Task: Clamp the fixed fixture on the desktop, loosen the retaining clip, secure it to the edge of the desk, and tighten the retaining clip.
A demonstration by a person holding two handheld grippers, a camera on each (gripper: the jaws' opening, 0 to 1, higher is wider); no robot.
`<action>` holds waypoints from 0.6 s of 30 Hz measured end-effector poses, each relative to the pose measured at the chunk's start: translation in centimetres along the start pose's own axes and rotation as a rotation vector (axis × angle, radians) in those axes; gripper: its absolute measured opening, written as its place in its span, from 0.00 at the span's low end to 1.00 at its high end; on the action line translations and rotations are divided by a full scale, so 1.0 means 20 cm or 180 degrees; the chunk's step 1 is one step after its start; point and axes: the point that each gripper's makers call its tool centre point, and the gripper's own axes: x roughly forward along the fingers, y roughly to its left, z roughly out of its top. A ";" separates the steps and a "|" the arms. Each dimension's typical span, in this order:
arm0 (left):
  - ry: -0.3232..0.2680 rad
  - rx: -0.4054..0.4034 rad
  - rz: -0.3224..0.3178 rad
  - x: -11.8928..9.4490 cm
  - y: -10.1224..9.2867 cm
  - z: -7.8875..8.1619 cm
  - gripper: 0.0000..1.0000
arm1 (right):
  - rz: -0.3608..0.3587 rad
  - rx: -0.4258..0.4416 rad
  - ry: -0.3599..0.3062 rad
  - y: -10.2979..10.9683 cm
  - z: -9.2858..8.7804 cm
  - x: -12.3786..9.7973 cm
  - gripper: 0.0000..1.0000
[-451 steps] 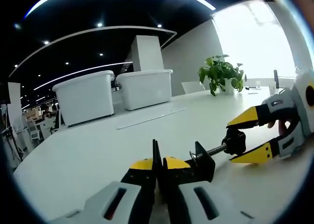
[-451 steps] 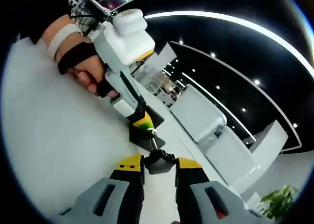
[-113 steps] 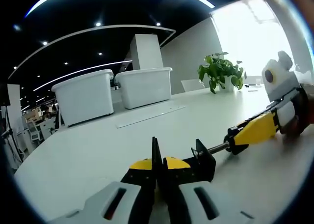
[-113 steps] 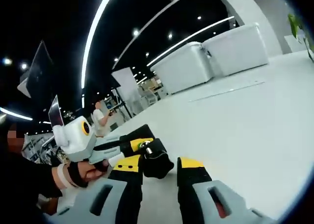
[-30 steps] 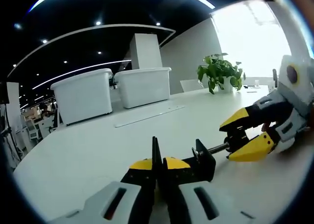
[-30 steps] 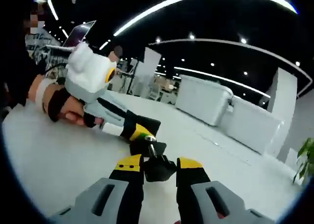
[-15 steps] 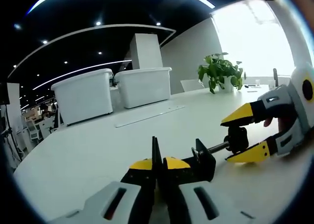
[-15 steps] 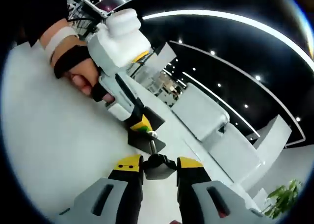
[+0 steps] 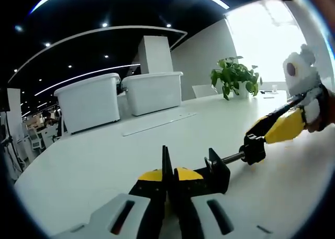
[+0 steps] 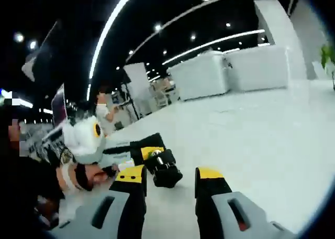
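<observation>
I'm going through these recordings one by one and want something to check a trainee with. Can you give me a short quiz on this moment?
1. True or false: the left gripper has its fingers shut on the black frame of the clamp.
2. In the left gripper view, what stands on the desk behind the clamp? A) two white bins B) a red toolbox C) a stack of books
3. Which part of the clamp lies between the fingers of the right gripper?

Key: 1 true. 2 A. 3 the black knob at the end of the screw.
</observation>
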 end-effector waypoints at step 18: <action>-0.0003 0.0031 -0.0046 0.01 0.00 0.00 0.06 | 0.0143 0.1486 0.0306 0.13 -0.16 -0.01 0.20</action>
